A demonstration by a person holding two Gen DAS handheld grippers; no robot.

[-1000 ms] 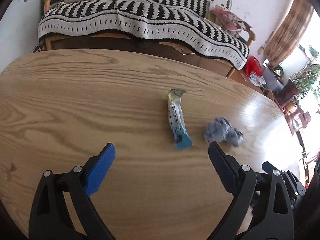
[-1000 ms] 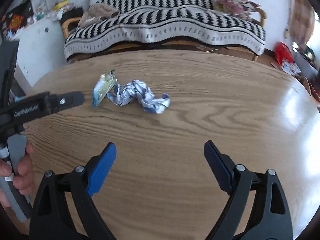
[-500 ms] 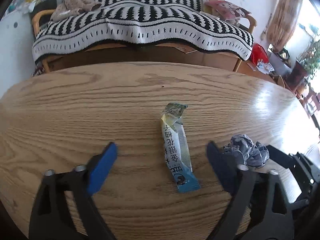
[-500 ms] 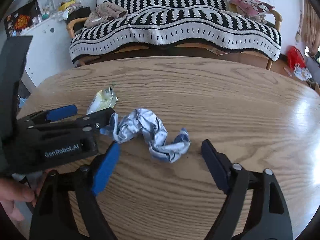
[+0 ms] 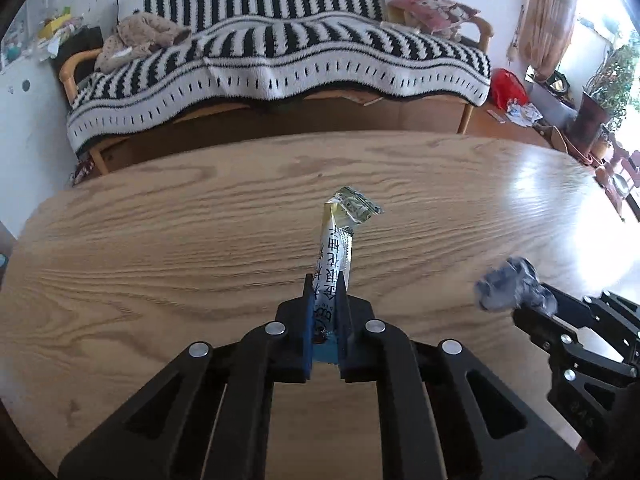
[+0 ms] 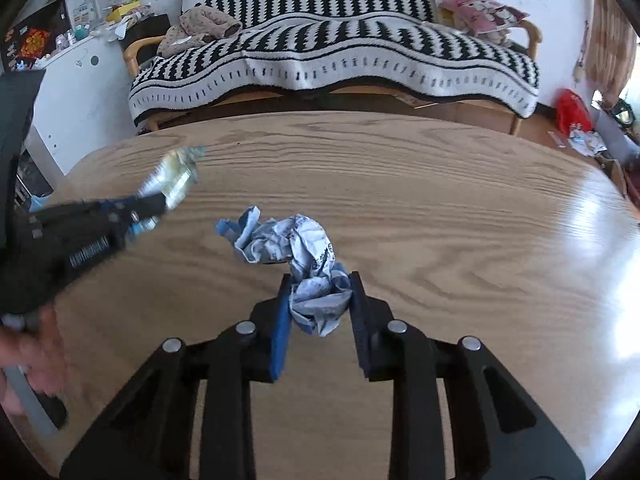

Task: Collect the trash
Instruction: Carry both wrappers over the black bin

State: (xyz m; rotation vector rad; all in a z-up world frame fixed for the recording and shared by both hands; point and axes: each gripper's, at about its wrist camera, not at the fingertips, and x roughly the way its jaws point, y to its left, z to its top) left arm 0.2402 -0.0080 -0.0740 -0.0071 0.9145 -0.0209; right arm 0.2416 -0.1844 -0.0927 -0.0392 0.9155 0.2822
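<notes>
Room furnishings behind the worktop
Oak-grain worktop (image 5: 160,264); wooden sofa (image 5: 476,32) draped in striped black-and-white blanket (image 5: 280,64); brown plush toy (image 5: 140,36); red bag (image 5: 508,88); potted plant (image 5: 608,80).

Left gripper (image 5: 324,312): black frame, silver rivets, blue pad; right gripper (image 6: 318,308): same build, blue pad.

Bare wooden table (image 5: 160,264) open out to its far edge; striped sofa (image 5: 280,68) stands just beyond.
</notes>
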